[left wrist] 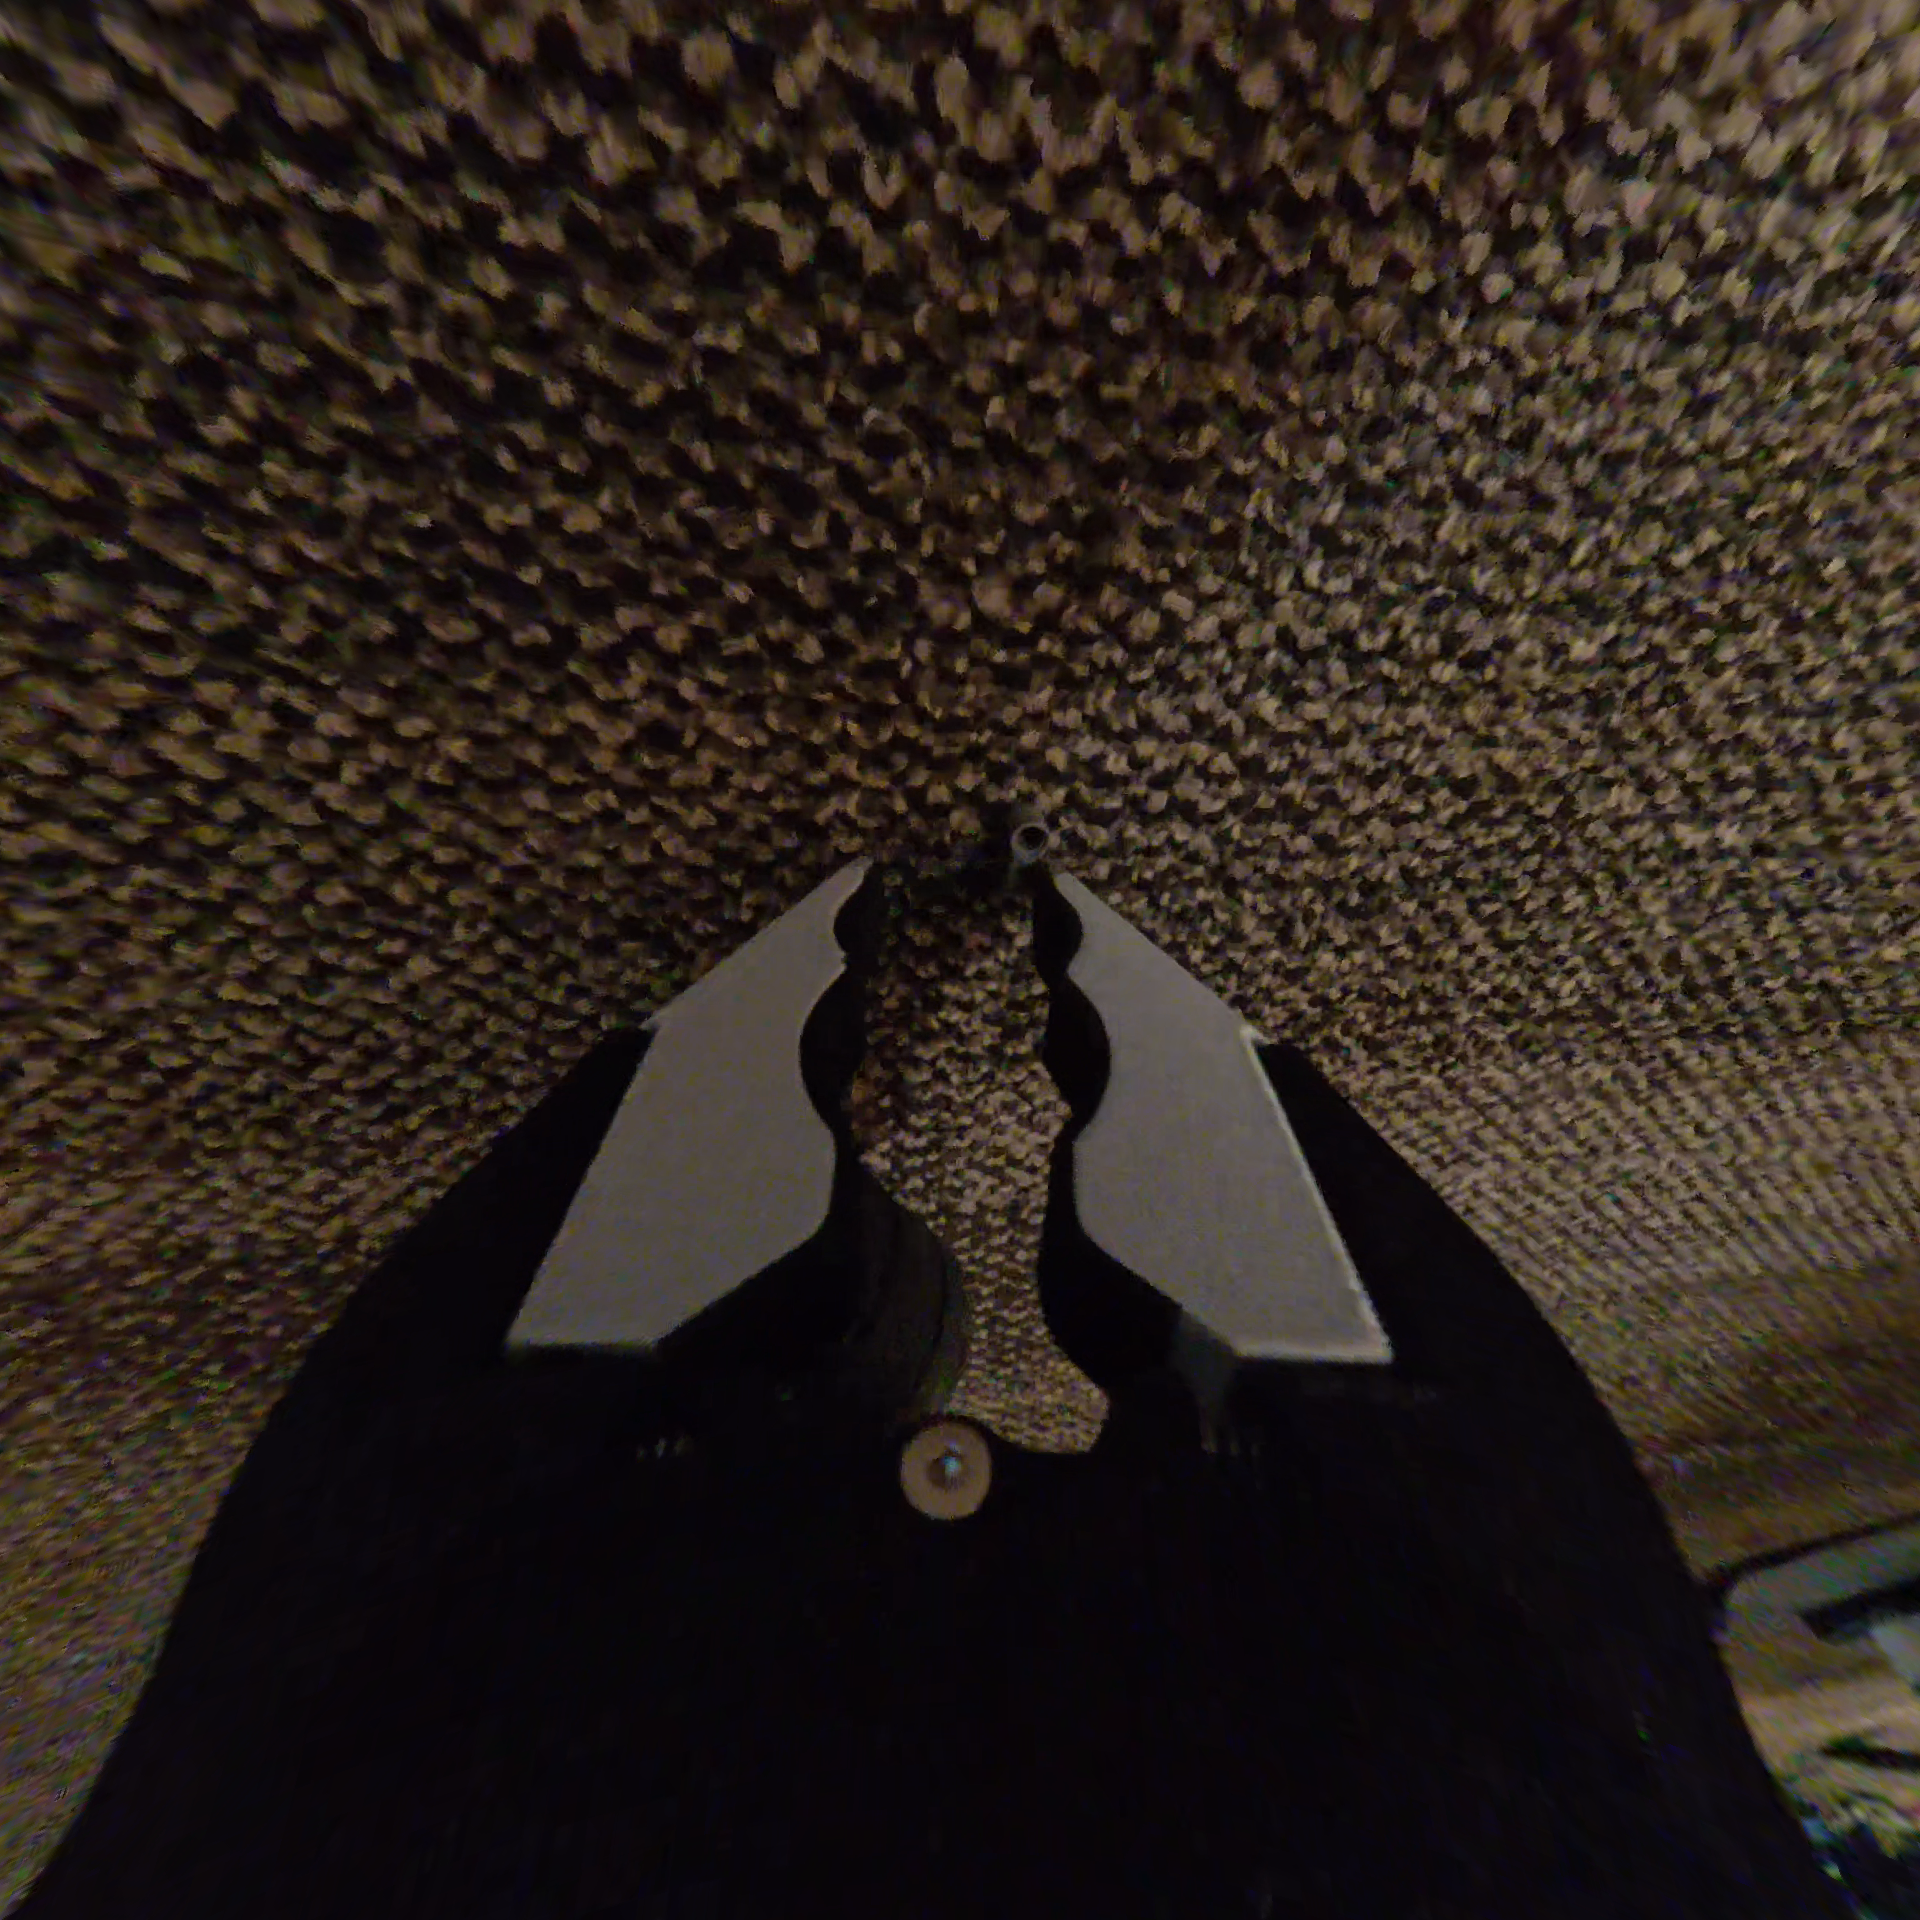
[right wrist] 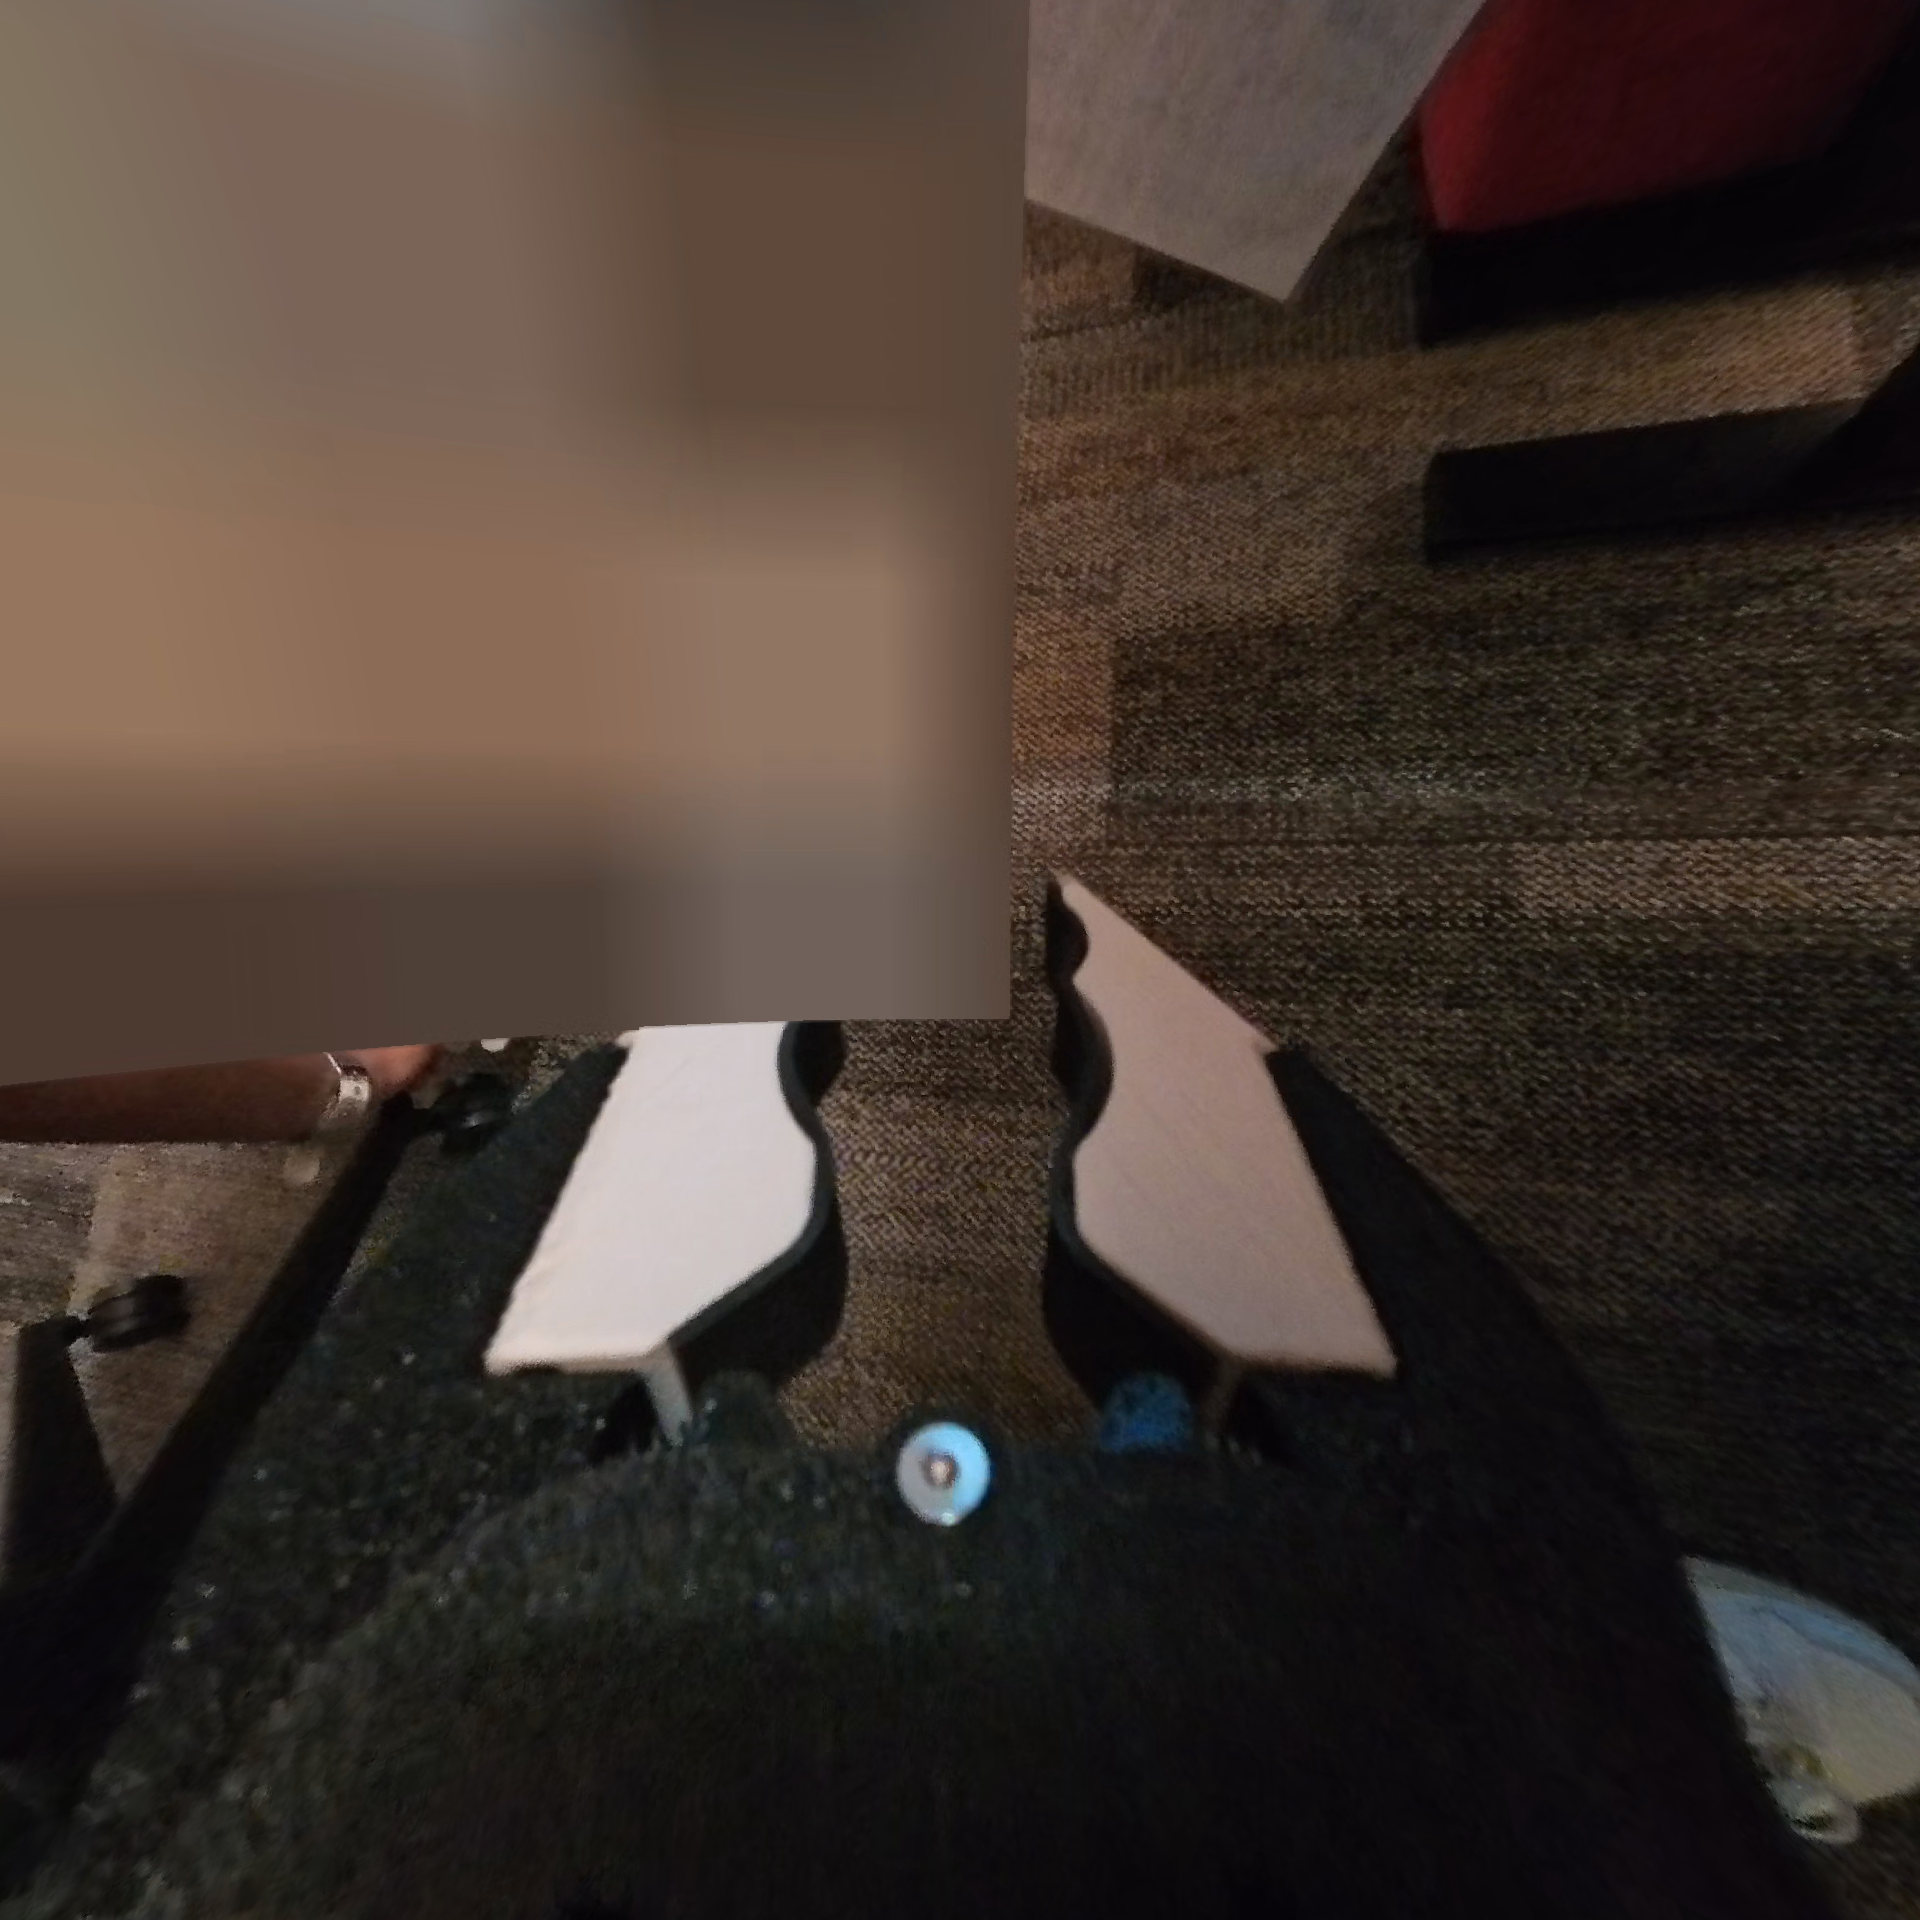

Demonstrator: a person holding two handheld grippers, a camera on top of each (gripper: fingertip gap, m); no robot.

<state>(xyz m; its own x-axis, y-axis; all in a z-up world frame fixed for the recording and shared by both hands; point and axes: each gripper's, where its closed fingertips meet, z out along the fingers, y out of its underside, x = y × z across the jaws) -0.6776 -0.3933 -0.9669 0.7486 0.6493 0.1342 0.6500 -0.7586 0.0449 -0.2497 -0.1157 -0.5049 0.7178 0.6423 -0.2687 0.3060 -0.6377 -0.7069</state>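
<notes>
Speckled brown loop-pile carpet (left wrist: 935,468) filled the left wrist view; the left gripper (left wrist: 951,873) hung close over it, jaws parted narrowly and empty, as if lowered to reach something small. Just at its right fingertip a tiny dark metal tube (left wrist: 1029,840) stood on the pile, touching nothing that I could make out. The right gripper (right wrist: 935,956) was held higher, jaws parted wider, nothing between them, carpet (right wrist: 1455,831) showing through the gap. Farther off stood a dark furniture base (right wrist: 1621,499), and beyond it a red seat (right wrist: 1662,104) against a pale wall (right wrist: 1195,104).
</notes>
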